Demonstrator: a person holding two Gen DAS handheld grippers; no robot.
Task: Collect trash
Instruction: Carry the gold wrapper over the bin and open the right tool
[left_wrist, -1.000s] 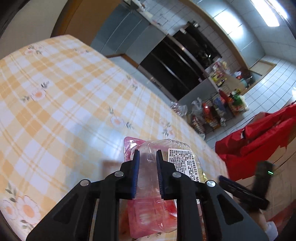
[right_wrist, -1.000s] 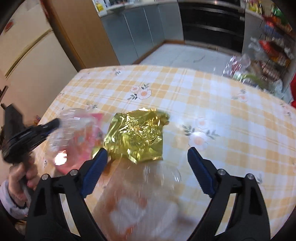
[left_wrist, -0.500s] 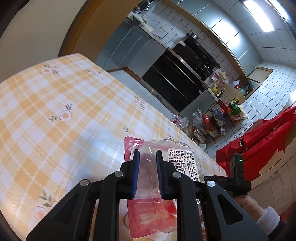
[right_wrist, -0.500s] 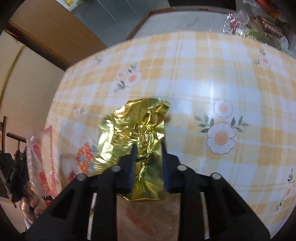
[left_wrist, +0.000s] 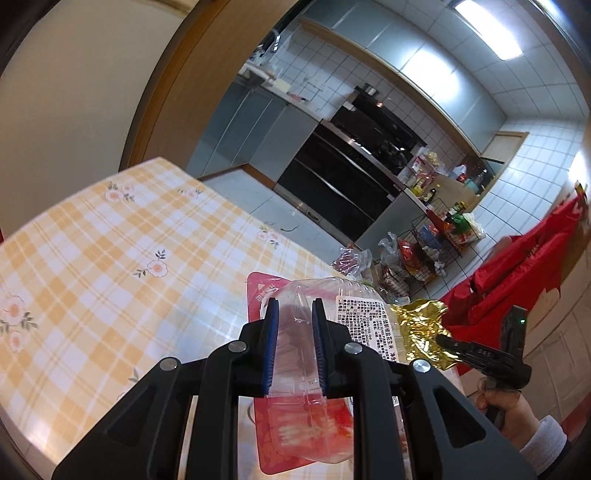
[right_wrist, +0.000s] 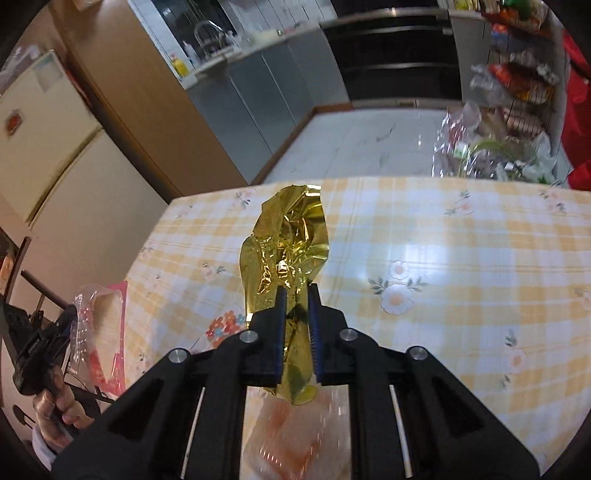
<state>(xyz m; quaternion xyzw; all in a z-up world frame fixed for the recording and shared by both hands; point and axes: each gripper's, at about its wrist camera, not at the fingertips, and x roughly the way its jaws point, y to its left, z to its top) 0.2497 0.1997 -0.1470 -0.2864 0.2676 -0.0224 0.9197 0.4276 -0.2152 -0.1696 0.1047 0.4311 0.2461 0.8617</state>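
Now, left gripper (left_wrist: 294, 345): its blue-padded fingers (left_wrist: 270, 347) are pinched on a clear crinkled plastic food tray with a pink-red backing and a white printed label (left_wrist: 310, 369), held up above the table edge.
Right gripper (right_wrist: 295, 328): its fingers (right_wrist: 279, 328) are pressed onto the lower end of a crumpled gold foil wrapper (right_wrist: 286, 254), which stands up from them, lifted clear of the table.
Table (right_wrist: 461, 258): covered in a glossy yellow-and-white checked cloth with small flower prints.
From the left wrist view: the gold wrapper (left_wrist: 419, 332) shows just to the right of the plastic tray, pinched in the other gripper's tip.
From the right wrist view: the pink-backed tray (right_wrist: 98, 332) hangs at the far left, off the table's side, well apart from the wrapper.
Under the right gripper: a blurred clear packet with orange-red print (right_wrist: 291, 435) lies on the table.
Beyond the table: grey kitchen cabinets (left_wrist: 251, 122) and a wire rack of bagged groceries (right_wrist: 517, 103).
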